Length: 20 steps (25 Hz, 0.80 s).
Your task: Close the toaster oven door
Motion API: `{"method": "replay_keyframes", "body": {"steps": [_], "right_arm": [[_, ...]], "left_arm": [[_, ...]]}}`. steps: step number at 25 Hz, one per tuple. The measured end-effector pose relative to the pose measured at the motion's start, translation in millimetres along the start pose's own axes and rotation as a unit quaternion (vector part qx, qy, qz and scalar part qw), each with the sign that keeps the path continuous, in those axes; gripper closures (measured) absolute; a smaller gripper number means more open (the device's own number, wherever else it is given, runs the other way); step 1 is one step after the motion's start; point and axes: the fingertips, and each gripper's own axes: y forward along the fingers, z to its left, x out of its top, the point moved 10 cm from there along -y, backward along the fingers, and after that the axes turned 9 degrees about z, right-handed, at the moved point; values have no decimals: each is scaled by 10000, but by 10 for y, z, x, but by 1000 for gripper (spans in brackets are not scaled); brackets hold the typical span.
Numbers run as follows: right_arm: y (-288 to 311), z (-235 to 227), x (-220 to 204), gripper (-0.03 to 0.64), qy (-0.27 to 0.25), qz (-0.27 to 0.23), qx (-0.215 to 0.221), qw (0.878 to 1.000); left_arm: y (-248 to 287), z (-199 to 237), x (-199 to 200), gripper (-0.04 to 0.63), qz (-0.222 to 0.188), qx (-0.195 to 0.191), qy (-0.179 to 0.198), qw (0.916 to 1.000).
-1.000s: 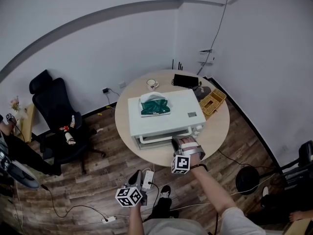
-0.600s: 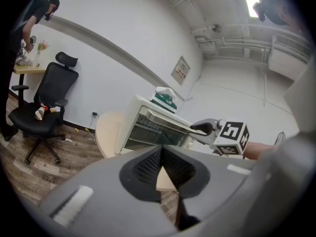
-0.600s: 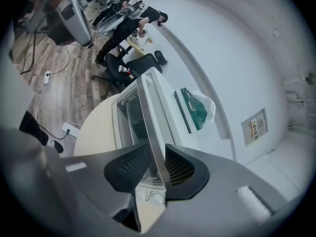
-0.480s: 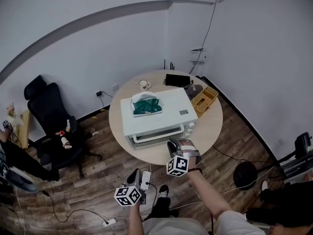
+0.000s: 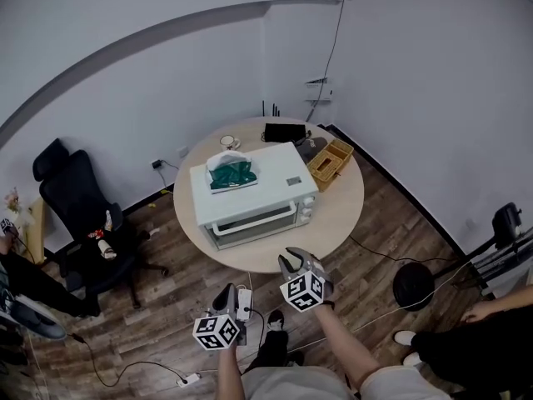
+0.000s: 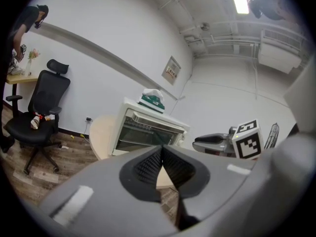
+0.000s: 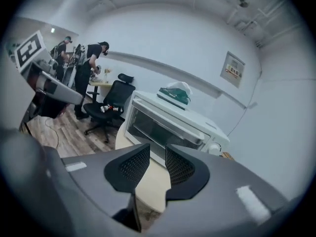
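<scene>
toaster oven (image 5: 268,186) door (image 5: 250,223) looks shut, task prob. done | my L gripper (image 6: 161,156): jaws closed, empty | my R gripper (image 7: 157,164): jaws apart, empty, near tabletop (image 5: 337,211) edge

White walls (image 5: 166,73), wood floor (image 5: 166,300), black office chair (image 5: 62,186).
</scene>
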Motion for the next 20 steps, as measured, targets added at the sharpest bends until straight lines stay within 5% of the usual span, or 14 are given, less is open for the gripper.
{"method": "replay_keyframes", "body": {"steps": [11, 20], "right_arm": [[-428, 175, -368, 526, 1499, -424, 361, 9871], [-709, 123, -343, 526, 2138, -774, 66, 9738]], "left_arm": [[-125, -261, -60, 537, -8, -44, 335, 9994], [-217, -416, -64, 537, -25, -80, 569, 9983]]}}
